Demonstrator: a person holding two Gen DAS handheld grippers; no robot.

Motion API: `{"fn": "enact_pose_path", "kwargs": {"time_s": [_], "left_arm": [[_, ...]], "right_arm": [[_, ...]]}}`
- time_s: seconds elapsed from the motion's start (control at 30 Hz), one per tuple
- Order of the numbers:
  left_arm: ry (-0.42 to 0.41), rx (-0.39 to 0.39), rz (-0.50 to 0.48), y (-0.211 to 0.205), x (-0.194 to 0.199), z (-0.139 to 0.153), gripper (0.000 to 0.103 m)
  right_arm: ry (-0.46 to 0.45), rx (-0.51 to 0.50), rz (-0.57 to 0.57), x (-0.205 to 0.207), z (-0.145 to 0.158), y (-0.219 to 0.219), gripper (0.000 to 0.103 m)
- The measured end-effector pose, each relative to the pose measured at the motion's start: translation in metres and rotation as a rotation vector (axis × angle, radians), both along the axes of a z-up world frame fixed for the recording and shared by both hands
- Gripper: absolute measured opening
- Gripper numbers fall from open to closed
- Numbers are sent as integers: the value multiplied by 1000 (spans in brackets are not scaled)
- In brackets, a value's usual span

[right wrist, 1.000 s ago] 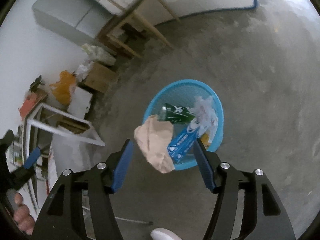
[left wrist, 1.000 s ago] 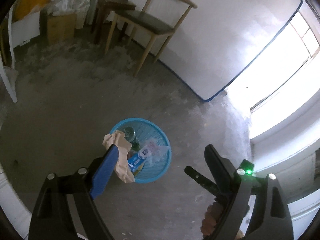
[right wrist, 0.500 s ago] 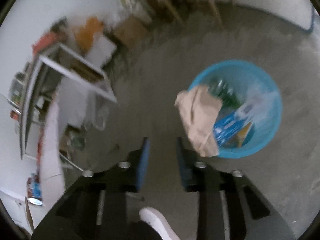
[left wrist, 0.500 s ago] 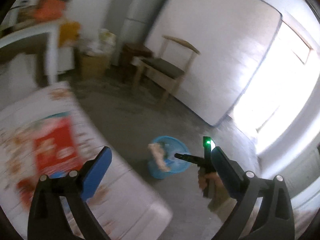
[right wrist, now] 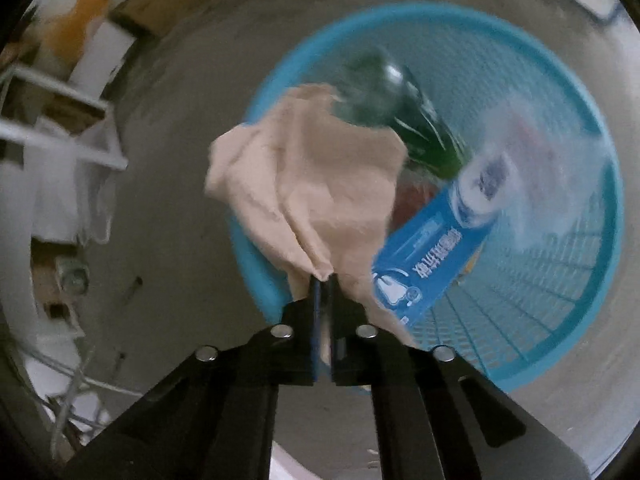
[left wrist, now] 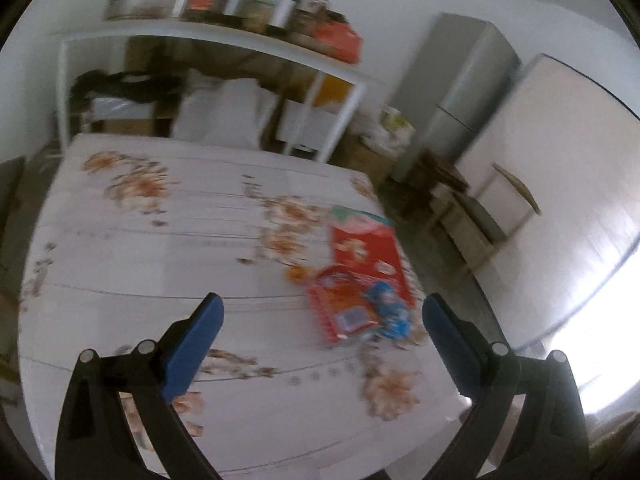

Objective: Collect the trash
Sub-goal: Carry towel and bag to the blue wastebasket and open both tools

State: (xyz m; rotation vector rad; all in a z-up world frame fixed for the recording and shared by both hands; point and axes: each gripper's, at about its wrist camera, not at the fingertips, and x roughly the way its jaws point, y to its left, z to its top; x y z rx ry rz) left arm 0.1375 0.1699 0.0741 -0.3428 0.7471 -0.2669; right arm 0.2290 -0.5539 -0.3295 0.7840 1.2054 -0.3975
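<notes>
Right gripper [right wrist: 323, 280]: its jaws have just been closing and now pinch a fold of the crumpled tan paper [right wrist: 308, 176], right at the tips.
Tan paper: it hangs over the near rim of the blue basket [right wrist: 592, 128], partly inside and partly out.
Blue basket: it sits on the grey floor [right wrist: 176, 208]. Inside are a green can [right wrist: 384, 92], a blue packet with white print [right wrist: 436, 256] and some clear plastic [right wrist: 532, 168] (that one is blurry).
Left gripper [left wrist: 320, 312]: its jaws are spread wide with nothing between them. It hangs above a table with a flowered cloth [left wrist: 160, 240].
Table trash: a red snack bag [left wrist: 340, 308] and a small blue wrapper [left wrist: 390, 312] lie touching each other near the right edge, just in front of a flat red packet [left wrist: 366, 252].
Only the left view shows: the table, a white shelf [left wrist: 212, 40] with pots on top, a grey fridge [left wrist: 460, 92] and a wooden chair [left wrist: 480, 216].
Only the right view shows: the basket, the trash in it and the pinched paper.
Neither view shows: the other gripper.
</notes>
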Motion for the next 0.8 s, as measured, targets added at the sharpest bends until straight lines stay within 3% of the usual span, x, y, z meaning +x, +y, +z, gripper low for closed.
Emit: {"fn": "enact_pose_path", "kwargs": {"time_s": [0.13,0.27,0.37,0.47,0.5,0.6,0.8], "left_arm": [[24,4,60,17,5,-9,97],[47,8,71,22,10,-18,97],[68,14,74,21,11,-25,97],[68,34,77,23,10,-27,97],[67,34,76,24,11,-27,97],[68,24,73,25,10,-29,97],[66,-12,34,27,8,-38,97]], "right_arm": [[12,4,-17,4,-14,-4,0],[52,-27,-33,22,-23,-2,0],[92,10,-86,25,-38,-8,3],[112,21,-85,25,-34,-12,20],[111,18,-76,24,-28,-12,34],[70,-17,-58,7,8,-8,63],[-12,-16,9,-58,79,8,71]]}}
